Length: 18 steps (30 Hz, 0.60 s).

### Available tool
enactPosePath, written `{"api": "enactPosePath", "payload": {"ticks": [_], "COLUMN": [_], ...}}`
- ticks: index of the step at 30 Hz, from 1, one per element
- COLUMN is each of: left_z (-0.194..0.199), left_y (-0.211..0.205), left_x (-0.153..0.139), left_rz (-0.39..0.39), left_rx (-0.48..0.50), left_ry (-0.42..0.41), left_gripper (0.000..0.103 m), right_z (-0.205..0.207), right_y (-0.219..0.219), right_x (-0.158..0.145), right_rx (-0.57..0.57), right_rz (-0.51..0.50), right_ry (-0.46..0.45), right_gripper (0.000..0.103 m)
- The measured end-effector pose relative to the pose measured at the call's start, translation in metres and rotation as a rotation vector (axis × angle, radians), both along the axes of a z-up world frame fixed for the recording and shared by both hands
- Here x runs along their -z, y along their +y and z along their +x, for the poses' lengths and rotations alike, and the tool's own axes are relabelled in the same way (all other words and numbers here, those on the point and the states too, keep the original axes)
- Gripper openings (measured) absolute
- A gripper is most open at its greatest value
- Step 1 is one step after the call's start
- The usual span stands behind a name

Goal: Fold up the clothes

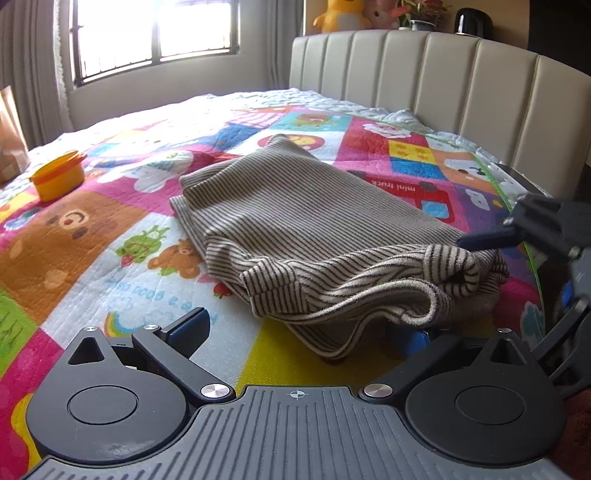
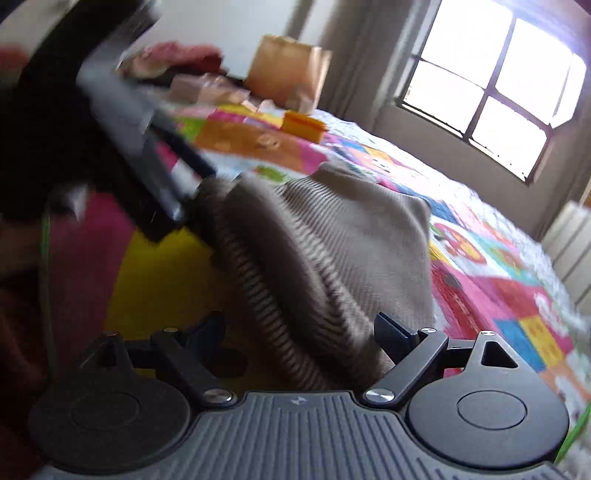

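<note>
A brown-and-cream striped garment [image 1: 306, 229] lies folded in a thick bundle on the colourful quilt [image 1: 110, 229]. My left gripper [image 1: 299, 328] is open, its fingers wide apart at the bundle's near edge; the right finger is partly under the cloth. The right gripper shows in the left wrist view at the bundle's right corner [image 1: 491, 240], a blue pad touching the cloth. In the blurred right wrist view the garment [image 2: 332, 251] lies between my right gripper's [image 2: 299, 332] spread fingers, and the left gripper [image 2: 147, 177] shows at its far end.
An orange lidded container [image 1: 59, 177] sits on the quilt at the left. A padded cream headboard [image 1: 461, 85] stands behind. A brown paper bag [image 2: 288, 70] and piled clothes are at the bed's far side. A barred window [image 1: 155, 33] is beyond.
</note>
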State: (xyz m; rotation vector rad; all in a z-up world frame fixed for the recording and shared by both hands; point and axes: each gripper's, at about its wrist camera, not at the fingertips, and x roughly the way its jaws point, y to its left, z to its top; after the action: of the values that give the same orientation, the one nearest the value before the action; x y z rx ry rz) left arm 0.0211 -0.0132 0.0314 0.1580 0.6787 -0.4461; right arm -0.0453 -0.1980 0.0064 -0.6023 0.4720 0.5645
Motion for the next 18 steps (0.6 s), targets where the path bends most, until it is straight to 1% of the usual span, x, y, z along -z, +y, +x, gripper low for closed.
{"api": "enactPosePath", "payload": {"ticks": [2, 3, 4, 5, 6, 7, 9, 13, 14, 17, 18], "left_z": [0.001, 0.001, 0.002, 0.002, 0.003, 0.002, 0.002, 0.001, 0.001, 0.0, 0.001], "left_y": [0.001, 0.001, 0.001, 0.001, 0.001, 0.004, 0.01, 0.022, 0.025, 0.034, 0.043], "left_x": [-0.001, -0.001, -0.002, -0.001, -0.001, -0.002, -0.005, -0.01, -0.011, -0.015, -0.019], "left_rz": [-0.003, -0.005, -0.007, -0.01, -0.014, -0.023, -0.045, -0.089, -0.1, -0.134, -0.176], "left_rx": [0.0, 0.0, 0.0, 0.0, 0.0, 0.003, 0.011, 0.026, 0.03, 0.042, 0.034], "left_ry": [0.0, 0.0, 0.0, 0.002, 0.004, 0.006, 0.011, 0.021, 0.024, 0.032, 0.041], "left_gripper": [0.103, 0.103, 0.103, 0.103, 0.103, 0.103, 0.103, 0.103, 0.103, 0.103, 0.103], "right_z": [-0.002, -0.002, -0.001, 0.0, 0.002, 0.004, 0.008, 0.017, 0.019, 0.021, 0.02], "right_y": [0.009, 0.01, 0.01, 0.011, 0.01, 0.008, 0.004, -0.005, -0.007, -0.008, -0.007], "right_x": [0.006, 0.006, 0.005, 0.003, 0.001, -0.001, -0.006, -0.012, -0.012, -0.009, -0.007], "right_rx": [-0.02, -0.019, -0.011, -0.003, 0.009, 0.025, 0.045, 0.082, 0.085, 0.078, 0.071], "right_rz": [-0.054, -0.061, -0.057, -0.052, -0.045, -0.035, 0.006, 0.108, 0.119, 0.112, 0.098], "right_ry": [-0.044, -0.055, -0.059, -0.063, -0.066, -0.068, -0.04, 0.051, 0.06, 0.06, 0.054], "right_gripper": [0.089, 0.087, 0.083, 0.073, 0.06, 0.053, 0.048, 0.046, 0.046, 0.046, 0.046]}}
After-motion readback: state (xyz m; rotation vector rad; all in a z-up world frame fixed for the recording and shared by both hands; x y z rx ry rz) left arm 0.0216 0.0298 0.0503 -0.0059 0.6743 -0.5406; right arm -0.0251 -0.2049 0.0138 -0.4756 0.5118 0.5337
